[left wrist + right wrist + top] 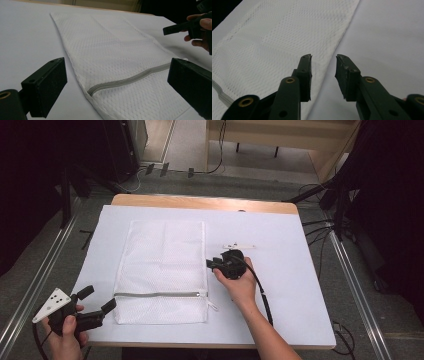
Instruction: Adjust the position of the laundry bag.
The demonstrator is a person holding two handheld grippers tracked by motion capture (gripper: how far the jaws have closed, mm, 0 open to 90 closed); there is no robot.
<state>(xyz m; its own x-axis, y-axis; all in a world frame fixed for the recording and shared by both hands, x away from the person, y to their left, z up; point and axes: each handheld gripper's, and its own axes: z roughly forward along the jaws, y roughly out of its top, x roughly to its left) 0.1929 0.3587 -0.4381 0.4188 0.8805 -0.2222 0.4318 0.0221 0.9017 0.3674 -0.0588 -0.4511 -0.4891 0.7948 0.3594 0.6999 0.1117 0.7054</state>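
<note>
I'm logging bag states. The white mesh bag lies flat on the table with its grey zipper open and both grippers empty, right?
Not quite: the zipper is closed along its whole length, as the high view shows. The mesh bag does lie flat, and the left gripper and right gripper hold nothing.

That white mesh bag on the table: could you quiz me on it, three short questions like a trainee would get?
1. True or false: the zipper of the white mesh bag is closed.
2. Which hand-held gripper is nearer the bag's long right edge: A) the left hand-held gripper, B) the right hand-held gripper?
3. Fill in: the small white strip lies on the white table cover, to the ____ of the bag in the high view.

Key:
1. True; the grey zipper runs shut across the bag near its close end.
2. B; its open jaws point at that edge with nothing between them.
3. Right.
</note>
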